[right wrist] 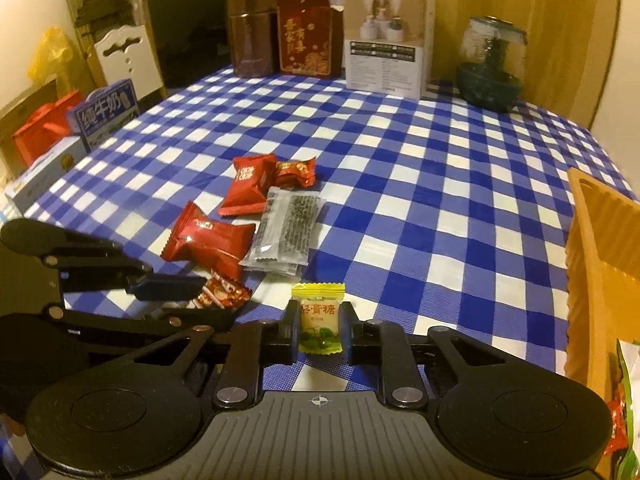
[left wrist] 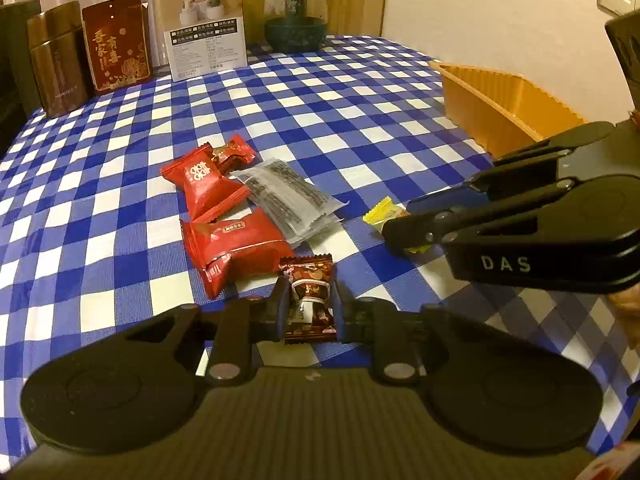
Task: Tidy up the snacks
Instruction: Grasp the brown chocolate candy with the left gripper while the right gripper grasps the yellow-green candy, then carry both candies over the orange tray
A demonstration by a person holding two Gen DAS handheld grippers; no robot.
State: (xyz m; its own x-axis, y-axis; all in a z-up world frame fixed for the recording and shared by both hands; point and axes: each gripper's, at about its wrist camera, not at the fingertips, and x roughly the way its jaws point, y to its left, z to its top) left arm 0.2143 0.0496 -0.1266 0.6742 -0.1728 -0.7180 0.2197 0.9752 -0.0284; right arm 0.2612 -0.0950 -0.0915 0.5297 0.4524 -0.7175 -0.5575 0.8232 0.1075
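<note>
My left gripper (left wrist: 309,312) is shut on a dark red candy (left wrist: 309,300) low over the checked tablecloth; it also shows in the right wrist view (right wrist: 192,300) with that candy (right wrist: 220,294). My right gripper (right wrist: 320,328) is shut on a yellow-green candy (right wrist: 319,318); it also shows in the left wrist view (left wrist: 400,224) with that candy (left wrist: 384,210). Loose snacks lie ahead: two red packets (left wrist: 208,180) (left wrist: 236,248), a small red candy (left wrist: 234,154) and a clear packet of dark snack (left wrist: 288,200). An orange basket (left wrist: 500,104) stands at the right.
Along the far edge stand a brown tin (left wrist: 58,60), a red box (left wrist: 116,42), a white box (left wrist: 204,20) and a glass jar (left wrist: 296,12). A milk carton (right wrist: 106,112) and boxes stand off the table's left side. A snack bag (right wrist: 624,400) lies in the basket.
</note>
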